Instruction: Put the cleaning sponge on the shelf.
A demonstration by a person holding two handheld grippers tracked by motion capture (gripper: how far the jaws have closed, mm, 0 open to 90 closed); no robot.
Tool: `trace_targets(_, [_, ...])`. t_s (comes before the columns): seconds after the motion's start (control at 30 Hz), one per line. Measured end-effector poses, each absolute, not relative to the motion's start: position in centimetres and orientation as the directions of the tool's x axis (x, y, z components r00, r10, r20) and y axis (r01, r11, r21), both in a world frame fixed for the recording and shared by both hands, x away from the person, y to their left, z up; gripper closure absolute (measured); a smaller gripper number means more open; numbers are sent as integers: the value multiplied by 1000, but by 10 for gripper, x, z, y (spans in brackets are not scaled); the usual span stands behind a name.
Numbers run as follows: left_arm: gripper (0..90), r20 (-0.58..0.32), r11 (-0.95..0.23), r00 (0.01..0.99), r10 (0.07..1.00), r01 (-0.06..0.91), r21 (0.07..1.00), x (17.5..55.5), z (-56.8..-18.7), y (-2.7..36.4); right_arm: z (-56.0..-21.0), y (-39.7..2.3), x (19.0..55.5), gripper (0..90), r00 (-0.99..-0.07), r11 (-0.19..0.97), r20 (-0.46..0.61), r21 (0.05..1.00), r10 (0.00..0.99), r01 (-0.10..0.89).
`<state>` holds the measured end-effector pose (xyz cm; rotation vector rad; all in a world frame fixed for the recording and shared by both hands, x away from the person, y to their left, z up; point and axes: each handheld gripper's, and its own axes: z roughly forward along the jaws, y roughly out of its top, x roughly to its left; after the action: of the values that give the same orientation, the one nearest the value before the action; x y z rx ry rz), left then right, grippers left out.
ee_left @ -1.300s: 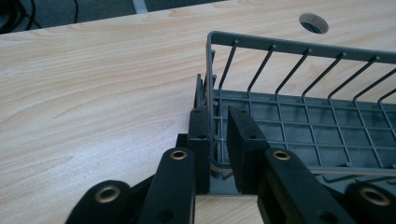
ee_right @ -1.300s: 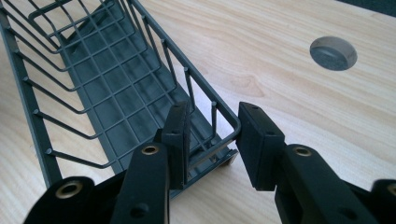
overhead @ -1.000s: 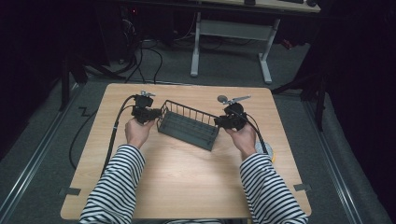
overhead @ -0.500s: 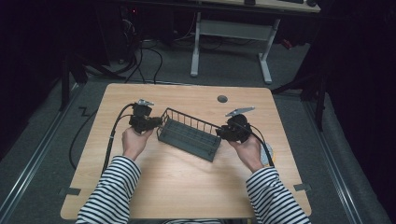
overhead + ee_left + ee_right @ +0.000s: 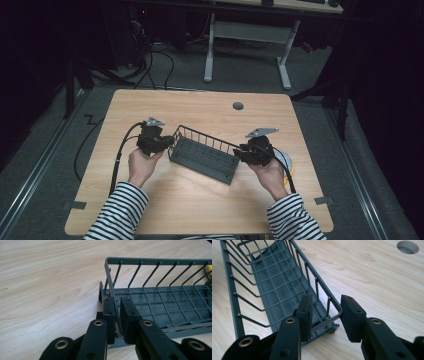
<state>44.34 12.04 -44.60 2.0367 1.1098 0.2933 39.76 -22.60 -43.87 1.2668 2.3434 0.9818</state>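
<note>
Wire basket [image 5: 205, 155] between tongs: left tongs [image 5: 117, 315] clamp end rim, right tongs [image 5: 325, 316] straddle corner.

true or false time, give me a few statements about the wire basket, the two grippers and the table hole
1. The left gripper is shut on the end wall of the wire basket. True.
2. The right gripper is clamped tight on the basket. False: its fingers straddle the corner wire with a gap on the outer side, having just been opening.
3. The basket holds several tools. False: its grid floor is bare.
4. A round hole sits in the table beyond the basket. True.
5. The basket lies upside down. False: its open side faces up.
</note>
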Motion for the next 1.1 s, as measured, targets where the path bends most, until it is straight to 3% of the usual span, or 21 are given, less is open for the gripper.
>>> trace_targets(0.33, [825,-164,-313,605,779,602,735,433,-447,120,-441,-227,384,607,-571,382,48,698,819,606])
trace_targets(0.47, [822,-165,-309,606,779,598,740,431,-448,120,-443,-224,384,543,-574,398,34,687,818,608])
trace_targets(0.77, [430,-156,-280,600,785,567,775,426,-444,127,-438,-240,377,442,-531,291,102,744,841,602])
trace_targets(0.9, [361,-156,-253,594,789,547,798,419,-438,134,-431,-252,369,446,-513,249,103,782,852,571])
trace_targets(1.1, [331,-174,-218,582,794,540,813,405,-441,154,-422,-272,360,453,-482,211,100,809,871,548])
